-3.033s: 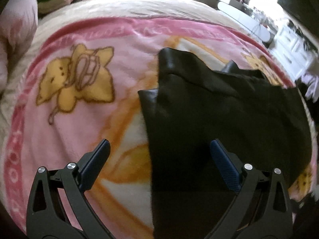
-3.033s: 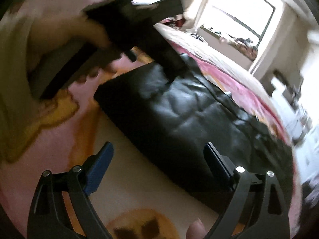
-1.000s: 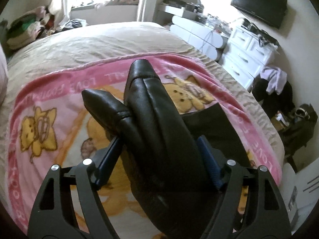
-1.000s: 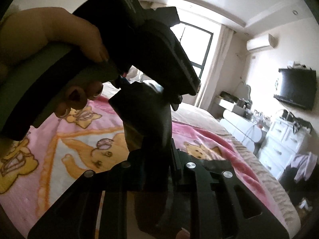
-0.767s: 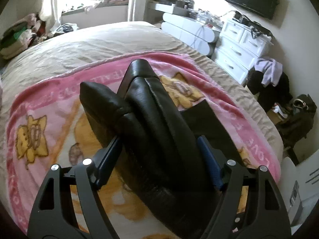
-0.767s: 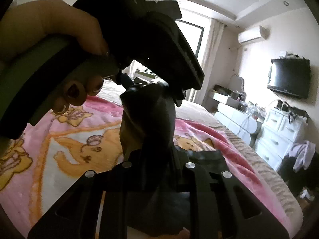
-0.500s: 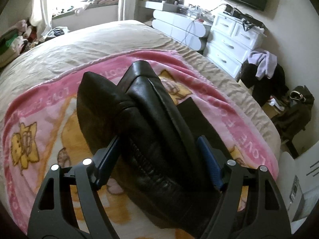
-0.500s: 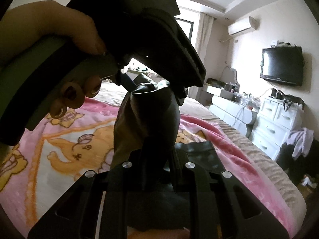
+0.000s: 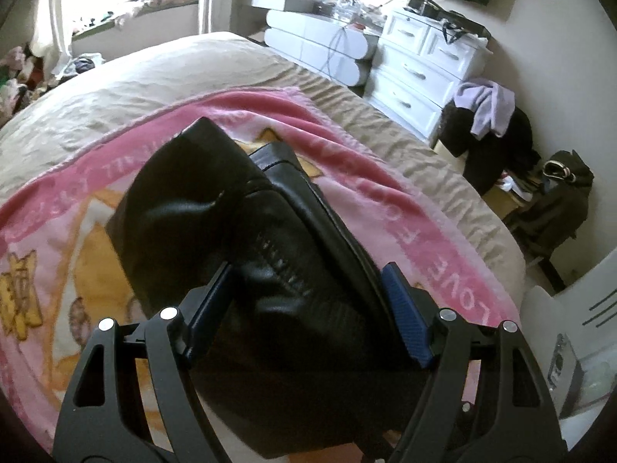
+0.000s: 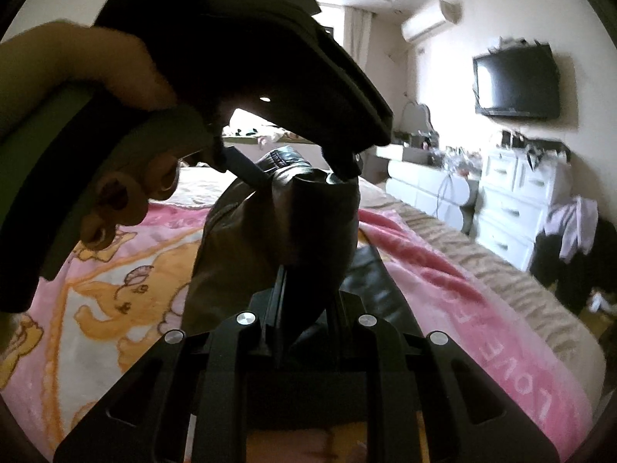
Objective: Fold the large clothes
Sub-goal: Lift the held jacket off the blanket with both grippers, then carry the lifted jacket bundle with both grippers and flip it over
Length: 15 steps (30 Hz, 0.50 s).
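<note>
A black leather garment (image 9: 239, 231) hangs lifted above the pink cartoon blanket (image 9: 405, 208) on the bed. My left gripper (image 9: 304, 301) grips a thick bunched fold of it between its blue pads (image 9: 405, 316). My right gripper (image 10: 304, 320) is shut on the same garment (image 10: 277, 231) lower down, jaws nearly together. The left gripper (image 10: 285, 169) shows in the right wrist view, held by a hand, clamping the garment's top edge. The garment's lower end (image 10: 370, 277) still rests on the blanket.
A beige bedspread (image 9: 154, 77) lies under the blanket. White dressers (image 9: 420, 65) stand past the bed's far side, with a wall TV (image 10: 516, 81). A chair heaped with clothes (image 9: 489, 131) and dark bags stand to the right. A window ledge with clutter is at the back.
Both grippers closed on the flat garment and lifted it off the blanket. Over the last second it rose further and swung toward the bed's right side, bunching more between the left jaws.
</note>
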Each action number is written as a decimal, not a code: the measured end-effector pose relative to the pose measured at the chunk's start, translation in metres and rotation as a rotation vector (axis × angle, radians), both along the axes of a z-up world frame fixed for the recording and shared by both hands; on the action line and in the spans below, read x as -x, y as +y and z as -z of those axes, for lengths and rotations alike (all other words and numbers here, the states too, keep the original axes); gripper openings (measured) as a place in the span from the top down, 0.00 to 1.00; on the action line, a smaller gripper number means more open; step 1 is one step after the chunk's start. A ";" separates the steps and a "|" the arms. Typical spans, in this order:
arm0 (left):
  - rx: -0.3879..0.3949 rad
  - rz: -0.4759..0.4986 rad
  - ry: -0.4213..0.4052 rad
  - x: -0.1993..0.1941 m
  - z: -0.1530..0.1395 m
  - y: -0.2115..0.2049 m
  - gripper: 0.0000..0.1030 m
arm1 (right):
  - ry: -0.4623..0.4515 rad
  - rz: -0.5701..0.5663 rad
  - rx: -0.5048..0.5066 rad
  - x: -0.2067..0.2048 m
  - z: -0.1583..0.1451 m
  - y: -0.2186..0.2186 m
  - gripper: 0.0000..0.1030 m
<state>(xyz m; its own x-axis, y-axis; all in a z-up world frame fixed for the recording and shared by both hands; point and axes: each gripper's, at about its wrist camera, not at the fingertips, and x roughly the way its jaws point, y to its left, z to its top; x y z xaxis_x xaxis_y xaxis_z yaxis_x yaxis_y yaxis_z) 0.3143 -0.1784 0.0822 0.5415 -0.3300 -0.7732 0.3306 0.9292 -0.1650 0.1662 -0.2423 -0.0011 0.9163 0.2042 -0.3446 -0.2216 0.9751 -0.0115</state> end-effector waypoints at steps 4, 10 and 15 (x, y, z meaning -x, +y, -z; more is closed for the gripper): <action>0.041 0.024 0.036 -0.007 0.009 -0.011 0.31 | 0.069 0.017 -0.082 -0.010 0.009 -0.022 0.84; 0.138 -0.003 0.005 -0.004 0.003 0.008 0.26 | 0.240 0.041 -0.334 -0.030 0.036 -0.070 0.84; 0.071 -0.142 0.004 0.000 0.033 0.051 0.21 | 0.378 0.037 -0.562 -0.037 0.060 -0.101 0.83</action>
<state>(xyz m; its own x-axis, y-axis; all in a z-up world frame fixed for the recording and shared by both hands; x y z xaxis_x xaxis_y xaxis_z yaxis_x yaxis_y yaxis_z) 0.3139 -0.1278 0.0496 0.5841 -0.3043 -0.7525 0.1956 0.9525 -0.2333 0.2036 -0.3434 -0.0607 0.7638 0.4163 -0.4933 -0.0768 0.8174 0.5709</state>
